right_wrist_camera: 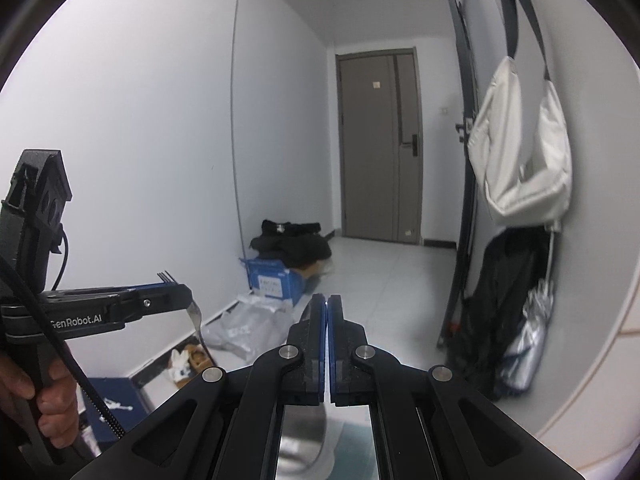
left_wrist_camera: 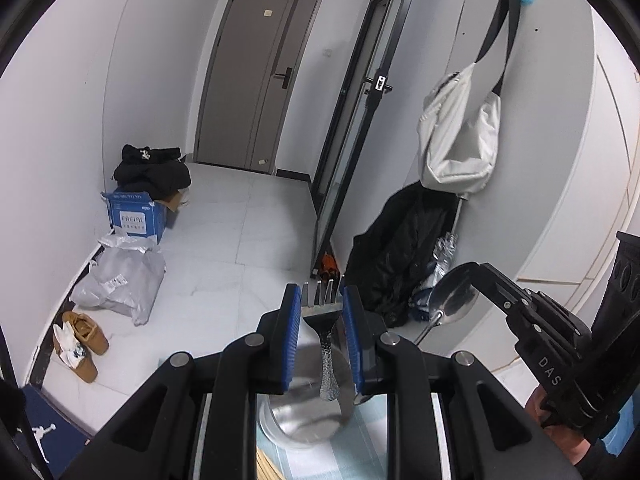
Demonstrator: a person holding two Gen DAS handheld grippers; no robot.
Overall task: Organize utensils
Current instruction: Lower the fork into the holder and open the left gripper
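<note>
My left gripper (left_wrist_camera: 321, 300) is shut on a steel fork (left_wrist_camera: 323, 322), tines pointing away, handle hanging down over a round steel bowl (left_wrist_camera: 308, 400). In the left wrist view my right gripper (left_wrist_camera: 476, 276) comes in from the right, shut on a steel spoon (left_wrist_camera: 452, 300) held by its bowl edge. In the right wrist view my right gripper (right_wrist_camera: 326, 302) has its blue pads nearly together with a thin sliver of the spoon (right_wrist_camera: 327, 304) between them. My left gripper (right_wrist_camera: 176, 286) appears at the left with the fork (right_wrist_camera: 196, 312) in it. The steel bowl (right_wrist_camera: 300, 432) lies below.
A teal mat (left_wrist_camera: 360, 432) lies under the bowl. On the floor are a blue carton (left_wrist_camera: 136, 216), a grey plastic bag (left_wrist_camera: 120, 280), brown shoes (left_wrist_camera: 84, 344) and black clothes (left_wrist_camera: 152, 168). A white bag (left_wrist_camera: 460, 136) and black coat (left_wrist_camera: 400, 248) hang on the right wall.
</note>
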